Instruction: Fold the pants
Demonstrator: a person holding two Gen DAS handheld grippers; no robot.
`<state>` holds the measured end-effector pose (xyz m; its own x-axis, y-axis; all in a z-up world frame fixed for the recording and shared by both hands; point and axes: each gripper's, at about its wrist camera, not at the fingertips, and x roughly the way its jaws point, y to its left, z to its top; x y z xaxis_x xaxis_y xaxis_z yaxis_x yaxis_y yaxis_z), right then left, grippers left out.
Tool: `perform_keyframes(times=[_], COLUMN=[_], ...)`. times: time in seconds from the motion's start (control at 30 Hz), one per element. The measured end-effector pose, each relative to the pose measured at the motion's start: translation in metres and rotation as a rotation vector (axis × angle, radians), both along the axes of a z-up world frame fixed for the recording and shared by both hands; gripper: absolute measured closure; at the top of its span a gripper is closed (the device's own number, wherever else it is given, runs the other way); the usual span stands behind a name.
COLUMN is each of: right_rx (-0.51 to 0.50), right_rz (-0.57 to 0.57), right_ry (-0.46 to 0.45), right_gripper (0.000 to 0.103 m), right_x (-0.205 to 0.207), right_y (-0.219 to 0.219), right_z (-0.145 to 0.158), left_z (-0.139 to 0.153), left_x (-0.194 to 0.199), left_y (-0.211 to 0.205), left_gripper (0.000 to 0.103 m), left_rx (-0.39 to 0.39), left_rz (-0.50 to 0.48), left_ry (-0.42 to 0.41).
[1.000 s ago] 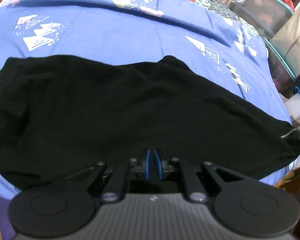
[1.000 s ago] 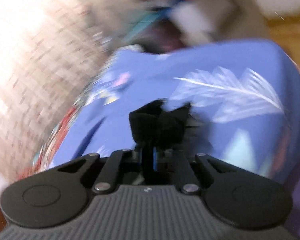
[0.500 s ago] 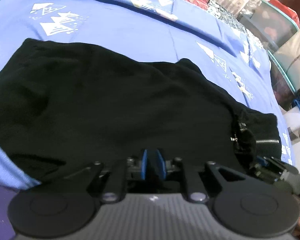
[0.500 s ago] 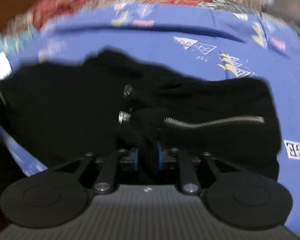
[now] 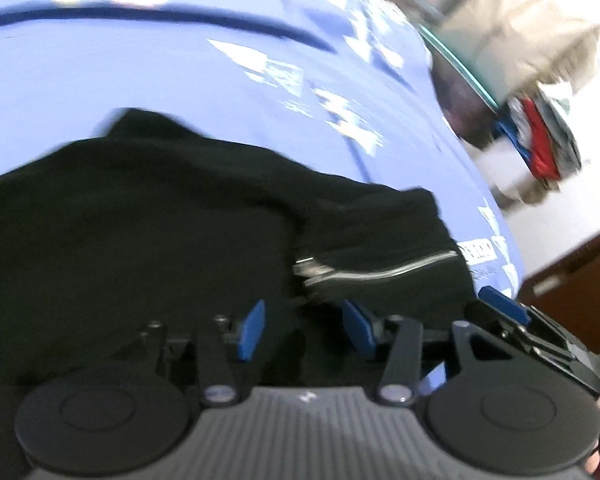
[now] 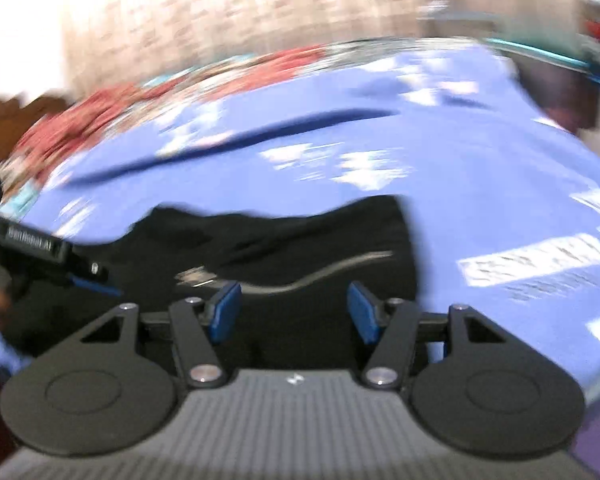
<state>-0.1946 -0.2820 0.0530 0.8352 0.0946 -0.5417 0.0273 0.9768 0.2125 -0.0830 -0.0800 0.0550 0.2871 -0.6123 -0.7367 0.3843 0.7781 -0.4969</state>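
Note:
Black pants [image 5: 148, 224] lie folded on a blue bedsheet [image 5: 160, 68], with a silver zipper [image 5: 404, 270] on the top layer at the right end. My left gripper [image 5: 306, 330] is open, its blue pads just above the near edge of the pants, holding nothing. My right gripper [image 6: 296, 312] is open over the zipper [image 6: 340, 268] end of the pants [image 6: 260, 248]. The right gripper also shows in the left wrist view [image 5: 516, 320], close on the right. Both views are motion-blurred.
The blue patterned sheet [image 6: 380, 128] covers the bed beyond the pants. A beige bag [image 5: 516, 36] and a pile of coloured clothes [image 5: 540, 140] sit past the bed's right edge. A red patterned cover [image 6: 120, 100] lies at the far side.
Both grippers have opened and let go of the pants. The right gripper had carried the leg end over onto the pants, so the zipper end now lies on top.

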Motion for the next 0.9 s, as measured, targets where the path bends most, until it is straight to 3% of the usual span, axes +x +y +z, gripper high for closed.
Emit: perform_keyframes(times=[0.1, 0.17, 0.2, 0.23, 0.3, 0.33, 0.4, 0.47, 0.5, 0.57, 0.63, 0.67, 0.73, 0.8, 0.9], right_rx=[0.022, 0.073, 0.104, 0.135, 0.162, 0.166, 0.152, 0.145, 0.160, 0.167, 0.119, 0.097, 0.083, 0.075, 0.076], right_rz=[-0.090, -0.101, -0.105, -0.107, -0.110, -0.110, -0.135, -0.177, -0.200, -0.213, -0.204, -0.214, -0.241, -0.287, -0.290], right_ry=[0.039, 0.060, 0.077, 0.098, 0.142, 0.144, 0.057, -0.026, -0.034, 0.020, 0.121, 0.105, 0.092, 0.037, -0.078], right_gripper=[0.041, 0.041, 0.041, 0.054, 0.086, 0.087, 0.087, 0.087, 0.087, 0.086, 0.083, 0.079, 0.063, 0.061, 0.061], right_x=[-0.001, 0.002, 0.005, 0.010, 0.017, 0.016, -0.001, -0.017, -0.021, -0.018, -0.008, -0.010, -0.015, -0.024, -0.038], right_y=[-0.022, -0.031, -0.034, -0.037, -0.037, -0.038, -0.040, -0.044, -0.049, -0.050, -0.041, -0.038, -0.032, -0.031, -0.026], right_z=[-0.011, -0.020, -0.026, -0.033, -0.041, -0.042, -0.029, -0.020, -0.022, -0.034, -0.054, -0.055, -0.045, -0.033, -0.007], left_z=[-0.012, -0.019, -0.022, -0.024, -0.026, -0.022, -0.011, -0.006, -0.010, -0.030, -0.040, -0.037, -0.024, -0.008, 0.012], left_x=[0.013, 0.017, 0.016, 0.015, 0.016, 0.013, 0.005, -0.004, -0.004, -0.002, -0.004, -0.006, -0.010, -0.019, -0.037], left_y=[-0.038, -0.056, -0.061, -0.065, -0.068, -0.069, -0.073, -0.077, -0.082, -0.093, -0.088, -0.085, -0.078, -0.061, -0.010], left_gripper=[0.049, 0.050, 0.058, 0.074, 0.082, 0.087, 0.093, 0.093, 0.093, 0.088, 0.085, 0.085, 0.083, 0.080, 0.072], left_rx=[-0.005, 0.022, 0.027, 0.035, 0.045, 0.034, -0.001, -0.032, -0.006, 0.115, 0.088, 0.084, 0.095, 0.088, -0.003], left_rz=[-0.036, -0.037, -0.038, -0.038, -0.032, -0.033, -0.079, -0.115, -0.117, -0.121, -0.099, -0.095, -0.104, -0.081, -0.042], left_ry=[0.036, 0.034, 0.019, 0.014, 0.019, -0.007, -0.085, -0.128, -0.136, -0.144, -0.155, -0.144, -0.137, -0.182, -0.226])
